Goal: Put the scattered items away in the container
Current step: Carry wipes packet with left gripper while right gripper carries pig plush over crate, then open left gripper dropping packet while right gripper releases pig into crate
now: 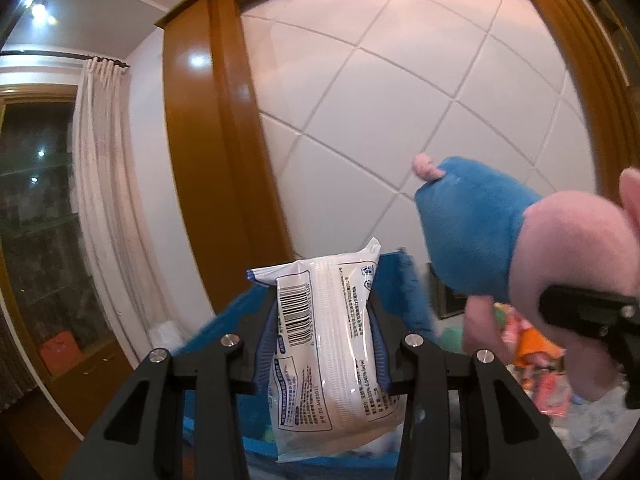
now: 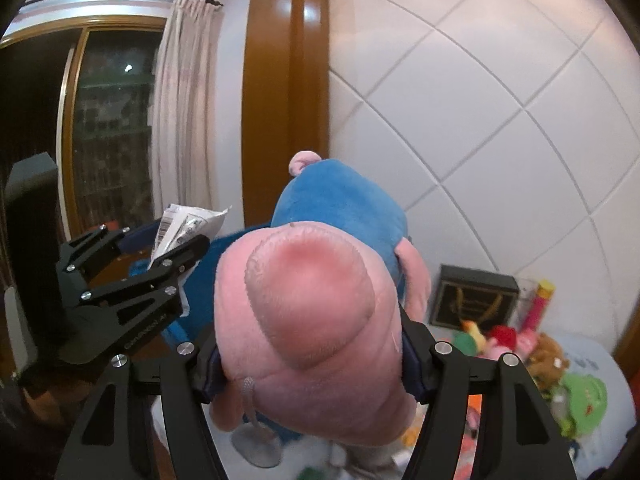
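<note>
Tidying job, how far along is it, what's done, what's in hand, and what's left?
Done: cannot tell; the blue container shows only partly, its contents mostly hidden. In hand: the left gripper is shut on a white wipes packet above the container, and the right gripper is shut on a pink and blue plush pig. Left: small toys lie scattered on the surface at right.

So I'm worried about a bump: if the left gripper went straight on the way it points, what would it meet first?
Probably the blue container's far wall, just beyond the white wipes packet it holds; depth is unclear.
</note>
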Action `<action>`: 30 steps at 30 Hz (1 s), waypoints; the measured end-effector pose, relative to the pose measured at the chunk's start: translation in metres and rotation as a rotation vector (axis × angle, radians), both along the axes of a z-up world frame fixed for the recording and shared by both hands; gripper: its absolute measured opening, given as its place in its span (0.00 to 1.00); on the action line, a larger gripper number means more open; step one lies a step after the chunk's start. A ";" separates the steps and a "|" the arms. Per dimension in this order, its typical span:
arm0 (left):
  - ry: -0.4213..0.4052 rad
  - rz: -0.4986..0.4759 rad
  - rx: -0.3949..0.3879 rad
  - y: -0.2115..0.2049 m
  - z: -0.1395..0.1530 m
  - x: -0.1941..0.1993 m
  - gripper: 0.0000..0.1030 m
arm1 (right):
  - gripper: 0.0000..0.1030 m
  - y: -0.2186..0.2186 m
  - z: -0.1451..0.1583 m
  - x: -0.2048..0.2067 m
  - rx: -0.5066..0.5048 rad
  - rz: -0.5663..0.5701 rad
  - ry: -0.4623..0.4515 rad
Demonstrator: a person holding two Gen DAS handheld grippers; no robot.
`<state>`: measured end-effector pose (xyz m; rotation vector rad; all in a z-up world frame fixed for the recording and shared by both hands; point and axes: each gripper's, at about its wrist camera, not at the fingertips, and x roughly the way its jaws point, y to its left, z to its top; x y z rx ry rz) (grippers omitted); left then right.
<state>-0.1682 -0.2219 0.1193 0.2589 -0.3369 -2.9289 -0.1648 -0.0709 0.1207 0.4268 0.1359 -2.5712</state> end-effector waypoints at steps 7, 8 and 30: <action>-0.034 0.085 0.016 -0.069 -0.008 -0.027 0.39 | 0.66 -0.063 0.009 -0.034 -0.028 0.031 -0.021; -0.046 0.094 0.020 -0.077 -0.011 -0.032 0.39 | 0.66 -0.070 0.008 -0.041 -0.028 0.032 -0.030; -0.124 0.125 0.025 -0.142 -0.031 -0.095 0.88 | 0.74 -0.159 -0.015 -0.151 0.012 -0.047 -0.179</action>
